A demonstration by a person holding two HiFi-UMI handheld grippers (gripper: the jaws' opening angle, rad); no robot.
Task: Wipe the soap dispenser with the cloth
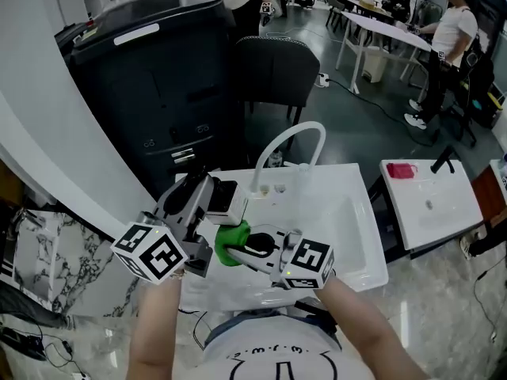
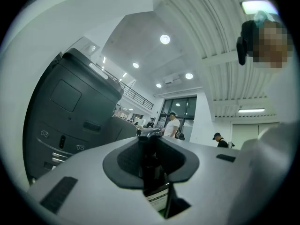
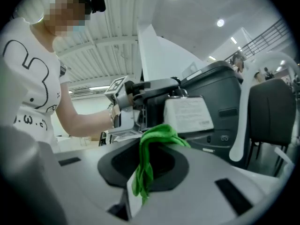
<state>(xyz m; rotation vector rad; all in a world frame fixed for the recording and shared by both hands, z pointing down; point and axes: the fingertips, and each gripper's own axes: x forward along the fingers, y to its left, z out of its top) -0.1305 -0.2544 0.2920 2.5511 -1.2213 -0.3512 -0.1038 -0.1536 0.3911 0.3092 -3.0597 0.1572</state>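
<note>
Soap dispenser, a dark pump bottle with white label [image 1: 225, 198], sat clamped in my left fingers [image 2: 123, 162] over the white sink [image 1: 360, 236], my right fingers [image 3: 117, 168] pinching the green cloth [image 3: 149, 146] just beside it; wiping, I judged, next needed firm contact.

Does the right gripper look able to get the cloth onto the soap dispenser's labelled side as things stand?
Probably yes. The left gripper holds the soap dispenser up with its label turned toward the right gripper, whose green cloth sits close by it, with nothing visible between them.
</note>
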